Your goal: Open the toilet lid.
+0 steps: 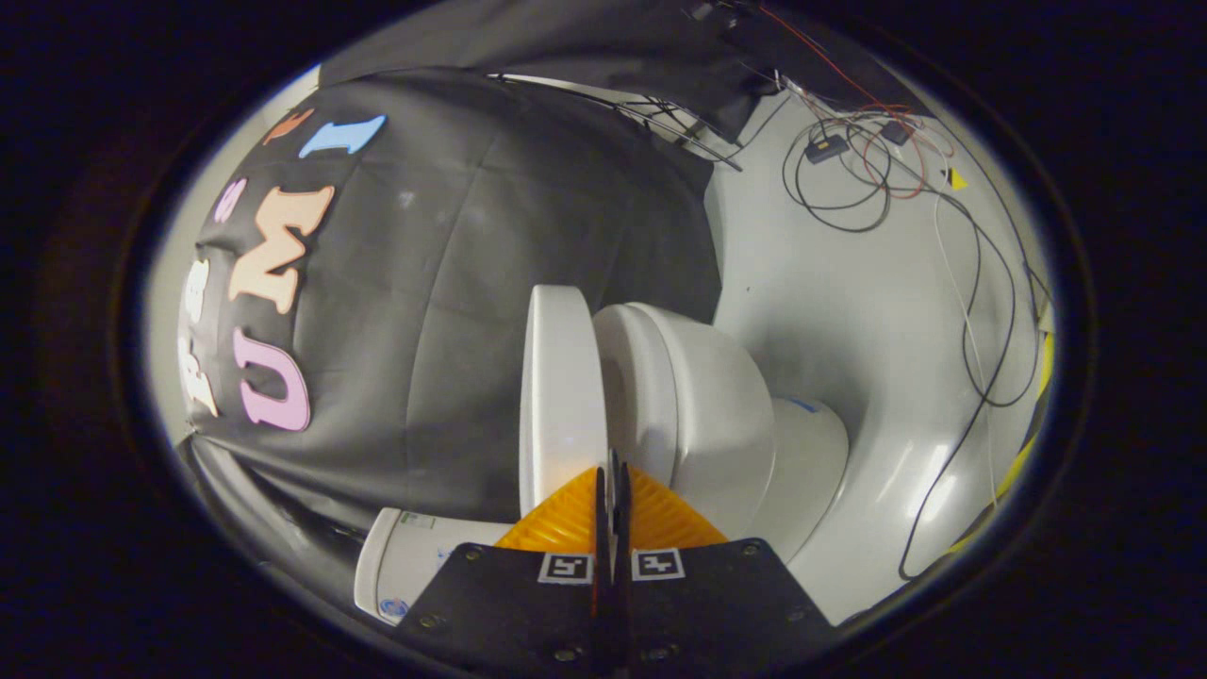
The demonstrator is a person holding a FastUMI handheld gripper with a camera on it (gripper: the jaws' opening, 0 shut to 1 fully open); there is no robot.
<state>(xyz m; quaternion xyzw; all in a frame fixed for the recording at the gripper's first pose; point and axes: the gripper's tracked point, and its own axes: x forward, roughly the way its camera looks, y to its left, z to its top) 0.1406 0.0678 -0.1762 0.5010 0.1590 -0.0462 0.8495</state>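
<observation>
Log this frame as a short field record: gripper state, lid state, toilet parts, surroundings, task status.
gripper: fingers closed together, nothing visibly between them, tips at the gap between lid and seat
lid: smooth white plastic toilet lid, swung well away from the seat
seat and bowl: rounded white ceramic toilet bowl with seat, just beyond the fingers
tank: white toilet tank, beside the gripper body
surroundings: glossy white floor; loose black and red cables; black cloth wall
task status: lid appears open

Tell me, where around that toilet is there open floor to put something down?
Bare floor lies beside the toilet bowl, between it and the cables. Farther out, looping cables crowd the floor. The lid stands raised against the black cloth; the closed fingers sit at its edge.
</observation>
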